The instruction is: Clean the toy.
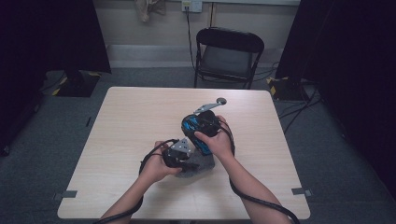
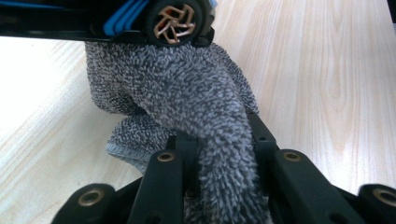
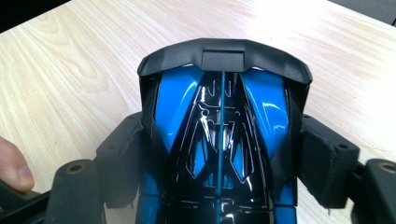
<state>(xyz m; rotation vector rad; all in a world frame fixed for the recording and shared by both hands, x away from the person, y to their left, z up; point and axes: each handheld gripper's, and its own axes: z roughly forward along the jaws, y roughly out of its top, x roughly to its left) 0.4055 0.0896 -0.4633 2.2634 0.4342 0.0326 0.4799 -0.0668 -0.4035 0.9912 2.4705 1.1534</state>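
A blue and black toy car (image 3: 222, 126) is clamped between the jaws of my right gripper (image 3: 219, 158), its rear wing pointing away from the camera. In the high view the car (image 1: 192, 126) is held above the middle of the table by my right gripper (image 1: 205, 128). A grey fluffy cloth (image 2: 187, 93) is pinched between the jaws of my left gripper (image 2: 219, 149) and reaches up to the car's underside, just below a copper-spoked wheel (image 2: 175, 21). From above, the cloth (image 1: 201, 164) lies under both hands, beside my left gripper (image 1: 180, 154).
The light wooden table (image 1: 135, 121) stands on grey carpet. A black folding chair (image 1: 227, 56) stands beyond the far edge. Dark curtains hang at both sides, and cables lie on the floor at the right. A thumb (image 3: 14, 168) shows at the left edge of the right gripper view.
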